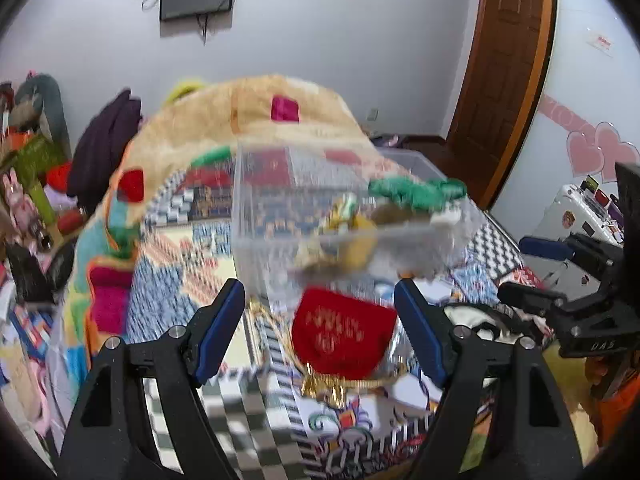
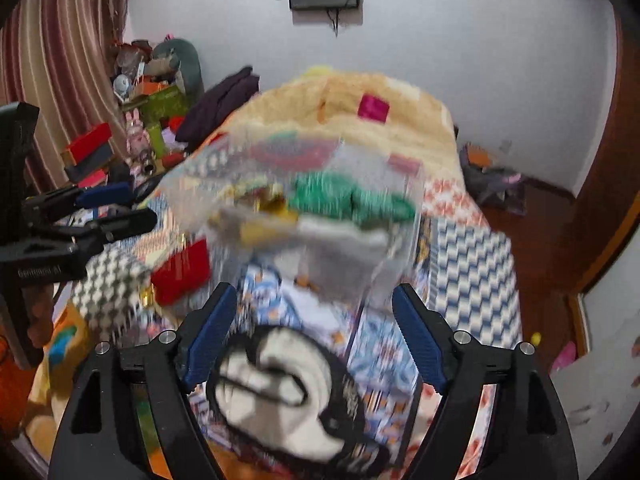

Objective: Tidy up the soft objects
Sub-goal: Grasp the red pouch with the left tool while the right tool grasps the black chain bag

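Task partly done: clear bin [image 1: 352, 216] on the bed [image 1: 180, 264] holds green cloth [image 1: 416, 192]. Red pouch [image 1: 340, 336] and black-white item [image 2: 280, 396] lie near, outside. Left claw [image 1: 320, 336] and right claw [image 2: 312, 336] gape empty.

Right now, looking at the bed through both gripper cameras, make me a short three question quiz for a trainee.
1. True or false: the left gripper is shut on the red pouch.
2. Which item lies directly ahead of the right gripper? A) the black and white soft item B) a blue towel C) a glass bottle
3. Fill in: the green fabric sits inside the clear plastic ____.

Key: 1 false, both grippers are open and hold nothing. 2 A. 3 box.
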`<state>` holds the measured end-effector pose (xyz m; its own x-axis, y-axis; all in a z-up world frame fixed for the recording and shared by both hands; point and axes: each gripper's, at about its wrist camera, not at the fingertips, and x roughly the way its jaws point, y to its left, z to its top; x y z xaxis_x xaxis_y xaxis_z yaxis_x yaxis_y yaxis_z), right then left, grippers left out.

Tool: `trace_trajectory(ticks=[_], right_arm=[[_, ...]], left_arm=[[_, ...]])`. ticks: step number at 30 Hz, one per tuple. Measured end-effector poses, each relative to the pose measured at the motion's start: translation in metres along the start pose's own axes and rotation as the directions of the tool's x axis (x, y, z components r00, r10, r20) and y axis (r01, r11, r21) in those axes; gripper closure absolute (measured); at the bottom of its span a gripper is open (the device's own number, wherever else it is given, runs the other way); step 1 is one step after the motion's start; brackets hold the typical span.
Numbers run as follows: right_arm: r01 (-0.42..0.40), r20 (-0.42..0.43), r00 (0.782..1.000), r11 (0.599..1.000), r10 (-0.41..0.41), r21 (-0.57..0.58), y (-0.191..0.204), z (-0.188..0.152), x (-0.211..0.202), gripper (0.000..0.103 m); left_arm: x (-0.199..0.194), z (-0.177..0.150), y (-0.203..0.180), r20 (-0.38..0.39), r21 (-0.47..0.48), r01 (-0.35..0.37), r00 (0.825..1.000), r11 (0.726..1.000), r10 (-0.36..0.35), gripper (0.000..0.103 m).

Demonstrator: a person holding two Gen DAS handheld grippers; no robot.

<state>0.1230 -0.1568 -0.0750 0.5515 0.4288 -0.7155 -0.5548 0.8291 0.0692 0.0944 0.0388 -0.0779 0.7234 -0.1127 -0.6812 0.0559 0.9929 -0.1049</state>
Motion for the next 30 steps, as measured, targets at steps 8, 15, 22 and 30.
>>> trace_trajectory(ticks=[8,15,22,30], right_arm=[[-0.064,-0.123,0.99,0.994,0.075,0.094,-0.003,-0.038,0.033,0.025],[-0.095,-0.163,0.98,0.99,0.111,0.106,-0.006,-0.044,0.044,0.028],[-0.082,-0.149,0.984,0.989,0.1,0.123,-0.007,-0.045,0.041,0.07],[-0.077,-0.124,0.988,0.99,0.091,0.115,-0.008,-0.045,0.033,0.093]], left_arm=[[0.025,-0.023,-0.007,-0.055,-0.005,0.02,0.998,1.0,-0.02,0.031],[0.043,-0.033,-0.001,-0.092,-0.029,0.018,0.996,0.999,-0.02,0.05],[0.041,-0.036,0.004,-0.08,-0.032,0.023,0.996,0.999,-0.025,0.072],[0.034,-0.039,0.005,-0.065,-0.038,0.012,0.998,0.999,-0.014,0.091]])
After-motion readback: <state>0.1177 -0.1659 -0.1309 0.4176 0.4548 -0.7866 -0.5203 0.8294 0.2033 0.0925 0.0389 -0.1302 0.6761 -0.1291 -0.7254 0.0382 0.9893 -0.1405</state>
